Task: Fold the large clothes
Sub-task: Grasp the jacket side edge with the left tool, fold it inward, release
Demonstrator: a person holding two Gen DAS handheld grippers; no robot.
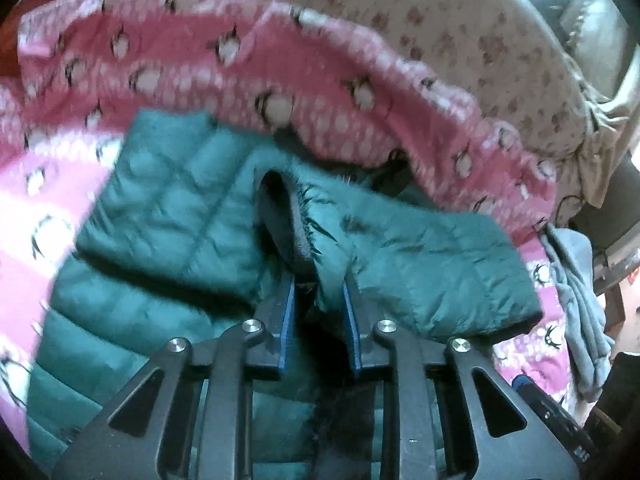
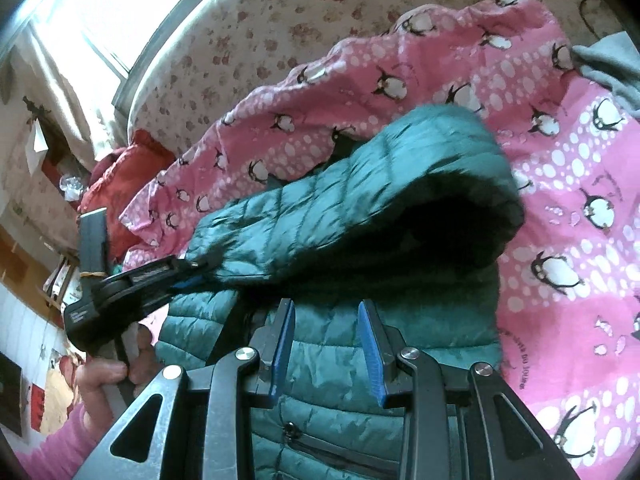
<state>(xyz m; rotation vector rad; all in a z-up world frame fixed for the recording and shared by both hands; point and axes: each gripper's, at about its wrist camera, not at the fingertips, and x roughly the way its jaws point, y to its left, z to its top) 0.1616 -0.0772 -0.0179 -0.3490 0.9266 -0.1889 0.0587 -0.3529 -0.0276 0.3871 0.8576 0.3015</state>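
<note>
A teal quilted puffer jacket (image 1: 180, 220) lies on a pink penguin blanket (image 1: 224, 64). My left gripper (image 1: 320, 280) is shut on a fold of the jacket near the fur-trimmed hood edge (image 1: 320, 216). In the right wrist view the jacket (image 2: 340, 340) lies under my right gripper (image 2: 326, 308), which is open and empty just above the jacket body, below the dark hood opening (image 2: 432, 232). The left gripper (image 2: 132, 280) shows at the left there, clamped on the jacket edge, with the hand that holds it below.
The blanket (image 2: 560, 240) covers a bed with a floral sheet (image 1: 440, 20). A grey garment (image 1: 576, 292) lies at the blanket's right edge. A red cushion (image 2: 128, 168) sits at the bed's far side. A bright window (image 2: 80, 20) is behind.
</note>
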